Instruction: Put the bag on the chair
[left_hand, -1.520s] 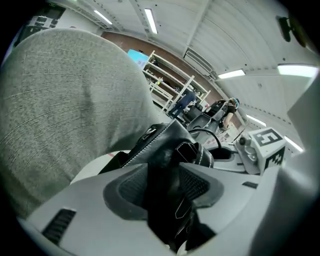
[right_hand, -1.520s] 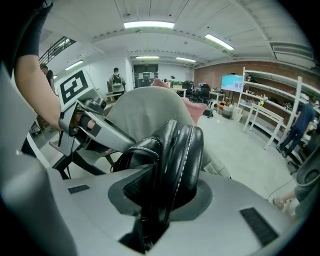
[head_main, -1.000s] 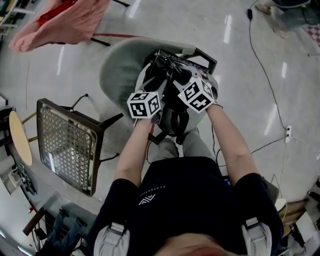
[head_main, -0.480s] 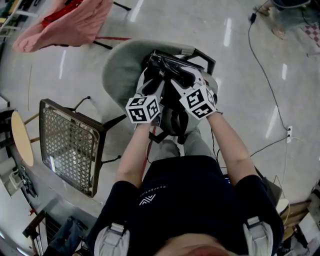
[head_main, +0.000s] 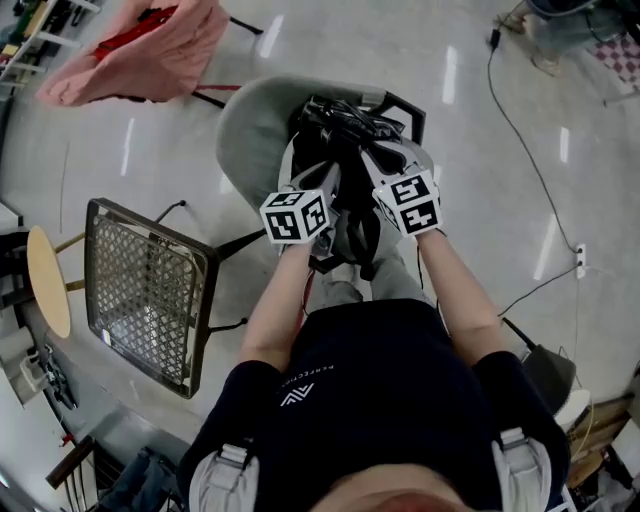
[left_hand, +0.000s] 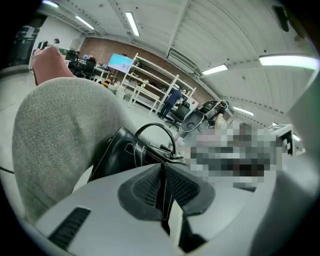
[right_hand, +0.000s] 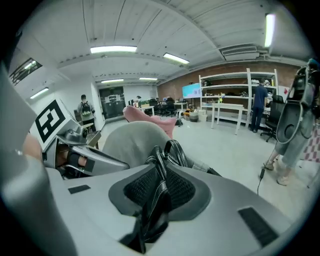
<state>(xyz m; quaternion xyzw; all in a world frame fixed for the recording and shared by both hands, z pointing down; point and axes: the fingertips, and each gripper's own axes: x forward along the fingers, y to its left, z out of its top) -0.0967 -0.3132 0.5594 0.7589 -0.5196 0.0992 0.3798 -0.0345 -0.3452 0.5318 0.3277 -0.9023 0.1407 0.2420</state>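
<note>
in the head view the marker cubes and gripper bodies cover most of the bag (head_main: 345, 118), and the fingertips are hidden there. the seat under it is hidden too, so can't tell if the bag's bottom rests on the chair (head_main: 250, 130). the bag is black with white stitching, over the grey chair's seat, right against the backrest, just ahead of both grippers. left gripper (left_hand: 163, 175): jaws have just been closing and now meet on a thin black stitched strap (left_hand: 164, 202); bag body and its hoop handle (left_hand: 152, 124) are just past the tips. right gripper (right_hand: 159, 175): jaws have just been closing, now clamped on a thicker black strap (right_hand: 156, 202) that runs forward to the bag. grippers side by side, near each other.
</note>
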